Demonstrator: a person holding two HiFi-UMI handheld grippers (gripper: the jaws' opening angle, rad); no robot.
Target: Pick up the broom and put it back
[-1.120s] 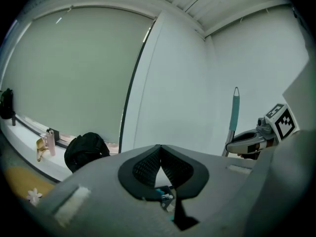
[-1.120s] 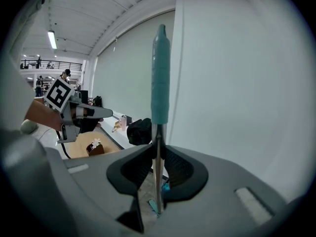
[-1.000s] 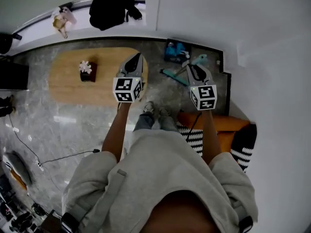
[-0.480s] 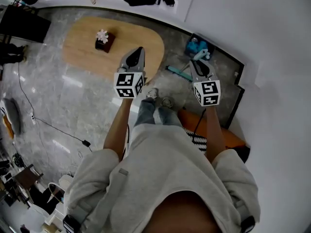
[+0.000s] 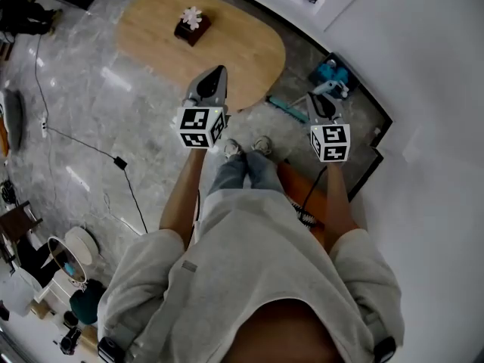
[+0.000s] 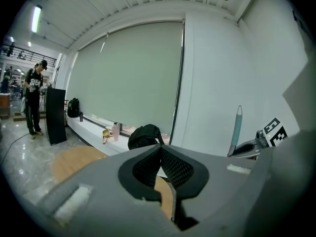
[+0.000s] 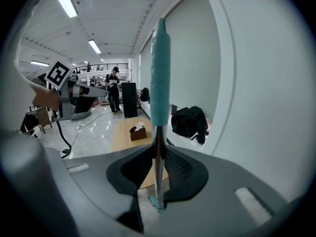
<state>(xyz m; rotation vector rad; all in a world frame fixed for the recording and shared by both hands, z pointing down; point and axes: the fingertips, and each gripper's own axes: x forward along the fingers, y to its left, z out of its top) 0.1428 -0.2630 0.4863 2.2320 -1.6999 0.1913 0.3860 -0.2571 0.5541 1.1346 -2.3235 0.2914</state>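
The broom stands upright with its thin metal shaft (image 7: 157, 167) between the jaws of my right gripper (image 7: 158, 149), which is shut on it. Its teal grip (image 7: 160, 73) rises above the jaws and its teal head (image 7: 156, 202) rests on the floor below. In the head view the right gripper (image 5: 318, 106) is at the right, with the broom head (image 5: 283, 107) on the floor beside it. My left gripper (image 5: 215, 80) hovers over the table edge, shut and holding nothing. In the left gripper view its jaws (image 6: 160, 149) meet at the tips, and the broom grip (image 6: 237, 127) shows to the right.
An oval wooden table (image 5: 227, 44) bears a tissue box (image 5: 191, 24). Teal cleaning gear (image 5: 330, 73) sits in the wall corner. An orange seat (image 5: 300, 190) is by my feet, and a cable (image 5: 119, 161) crosses the floor. A black backpack (image 7: 190, 120) lies on the ledge; a person (image 7: 113, 90) stands farther off.
The view has swung: table and corner slid up and right in the head view. Both grippers have moved along with me, the right one lower, still shut on the broom shaft.
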